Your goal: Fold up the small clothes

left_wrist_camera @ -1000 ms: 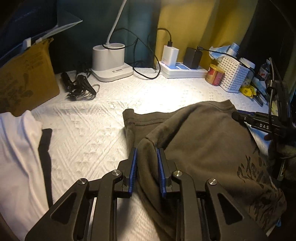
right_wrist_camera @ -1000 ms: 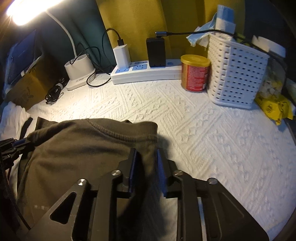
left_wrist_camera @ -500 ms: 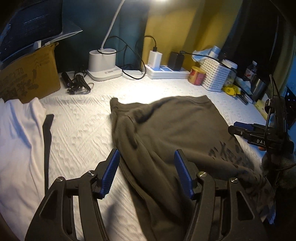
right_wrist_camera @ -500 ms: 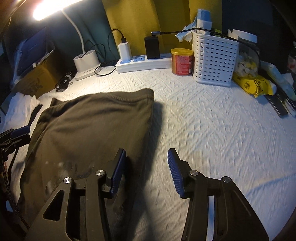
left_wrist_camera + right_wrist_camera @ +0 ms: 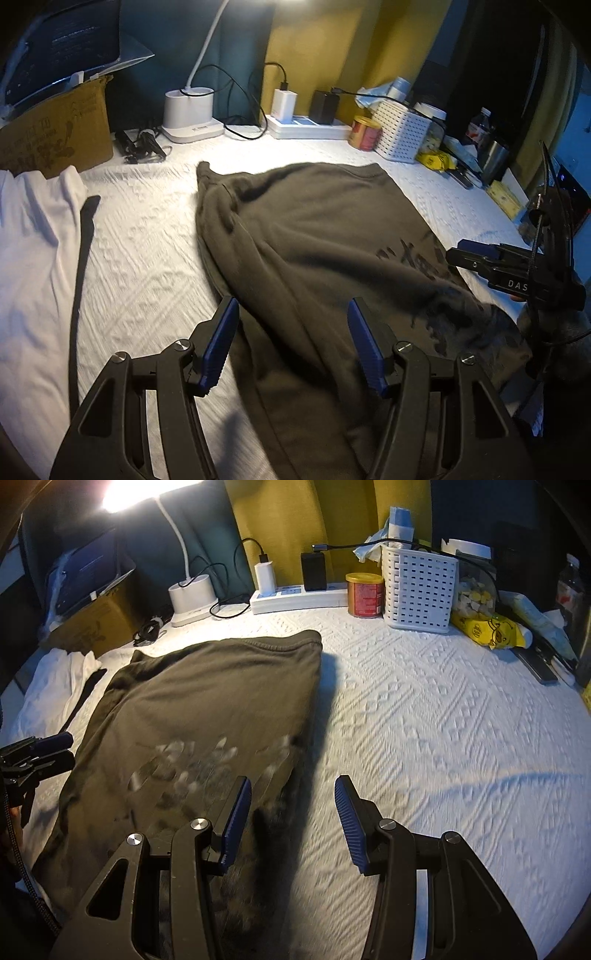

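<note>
Both grippers have let go of the shirt.

One second ago each claw was shut on a fold of the shirt (image 5: 317,236); now the left gripper (image 5: 291,343) and the right gripper (image 5: 293,819) stand wide and hold nothing. The shirt lies folded over near the front edge of the table (image 5: 443,716), so this fold seems done. Beyond it, at the left edge, a white cloth (image 5: 33,229) waits.
</note>
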Demonstrator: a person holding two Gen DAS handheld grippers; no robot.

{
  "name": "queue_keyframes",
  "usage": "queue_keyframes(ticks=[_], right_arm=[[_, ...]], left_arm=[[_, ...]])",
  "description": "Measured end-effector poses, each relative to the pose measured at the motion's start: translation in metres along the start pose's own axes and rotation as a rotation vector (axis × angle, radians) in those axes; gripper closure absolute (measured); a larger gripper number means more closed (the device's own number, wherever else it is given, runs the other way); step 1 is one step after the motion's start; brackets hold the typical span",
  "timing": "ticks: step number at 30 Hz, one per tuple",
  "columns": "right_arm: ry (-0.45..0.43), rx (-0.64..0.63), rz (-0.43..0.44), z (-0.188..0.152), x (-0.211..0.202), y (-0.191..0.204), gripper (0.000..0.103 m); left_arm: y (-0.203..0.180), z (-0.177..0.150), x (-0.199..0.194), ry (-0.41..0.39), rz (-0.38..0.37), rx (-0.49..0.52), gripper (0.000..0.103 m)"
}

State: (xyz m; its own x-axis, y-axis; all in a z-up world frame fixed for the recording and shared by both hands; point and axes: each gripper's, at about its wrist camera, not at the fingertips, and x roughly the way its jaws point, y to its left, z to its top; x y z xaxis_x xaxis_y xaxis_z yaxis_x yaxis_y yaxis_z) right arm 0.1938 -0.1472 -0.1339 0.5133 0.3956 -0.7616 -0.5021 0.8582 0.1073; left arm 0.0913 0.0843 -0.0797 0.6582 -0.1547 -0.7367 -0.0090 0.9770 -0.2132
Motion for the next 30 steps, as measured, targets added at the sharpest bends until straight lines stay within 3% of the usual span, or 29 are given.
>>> queue_keyframes(ticks=[12, 20, 22, 24, 30], right_arm=[[-0.011, 0.008, -0.001, -0.028, -0.020, 0.003, 0.053], [-0.014, 0.023, -0.004, -0.047, -0.028, 0.001, 0.053], [-0.016, 0.026, -0.006, -0.050, -0.031, 0.001, 0.053], [-0.019, 0.026, -0.008, -0.051, -0.033, 0.001, 0.053], [-0.022, 0.022, -0.013, -0.055, -0.038, 0.005, 0.053]], left_arm=[[-0.023, -0.032, -0.007, 0.045, -0.070, 0.002, 0.042], [-0.039, -0.058, -0.011, 0.071, -0.114, 0.067, 0.044], [-0.042, -0.062, -0.014, 0.068, -0.134, 0.086, 0.066], [-0.046, -0.064, -0.019, 0.056, -0.142, 0.111, 0.094], [-0.039, -0.062, -0.043, 0.007, -0.139, 0.111, 0.098]])
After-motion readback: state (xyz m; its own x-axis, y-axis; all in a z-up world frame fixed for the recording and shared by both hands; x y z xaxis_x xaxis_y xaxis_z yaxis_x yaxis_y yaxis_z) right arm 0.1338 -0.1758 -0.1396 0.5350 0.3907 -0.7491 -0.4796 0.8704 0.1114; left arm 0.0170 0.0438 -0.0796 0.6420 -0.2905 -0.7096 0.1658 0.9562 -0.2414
